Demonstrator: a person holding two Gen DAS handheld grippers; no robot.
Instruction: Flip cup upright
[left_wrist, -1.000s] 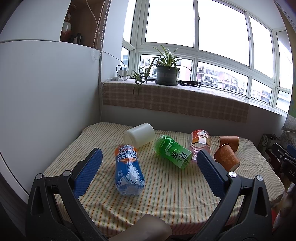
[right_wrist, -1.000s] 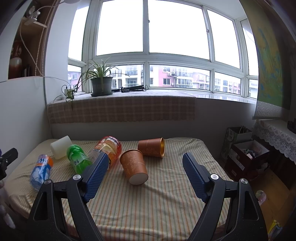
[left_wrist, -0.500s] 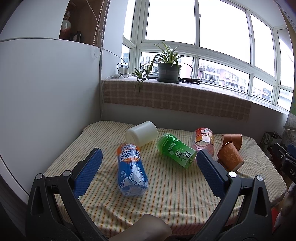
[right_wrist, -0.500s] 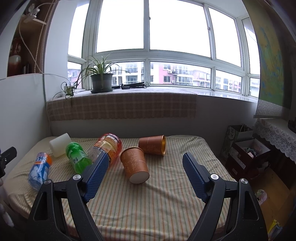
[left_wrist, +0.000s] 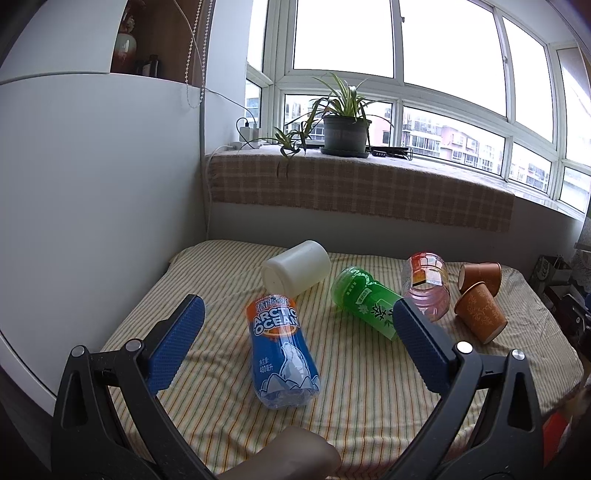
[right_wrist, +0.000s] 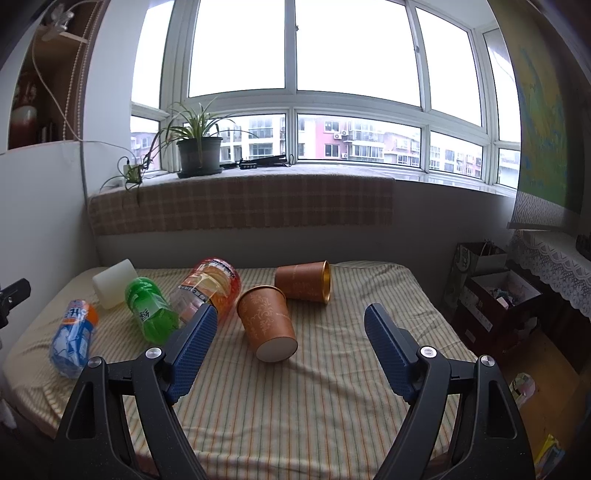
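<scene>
We hold our right gripper (right_wrist: 286, 332) spread wide and empty above the striped table (right_wrist: 332, 387), and at about 12 o'clock between its blue fingers (right_wrist: 192, 347) the nearer brown cup (right_wrist: 266, 325) lies on its side, base toward us, its mouth touching or nearly touching the second brown cup (right_wrist: 302, 282) lying at 1 o'clock. Our left gripper (left_wrist: 295, 328) is equally wide and grips nothing, with the blue bottle (left_wrist: 280, 347) lying between its fingers, the white cup (left_wrist: 296, 266) at 12 o'clock, and the green bottle (left_wrist: 364, 301) and pink bottle (left_wrist: 426, 290) at 1 o'clock.
</scene>
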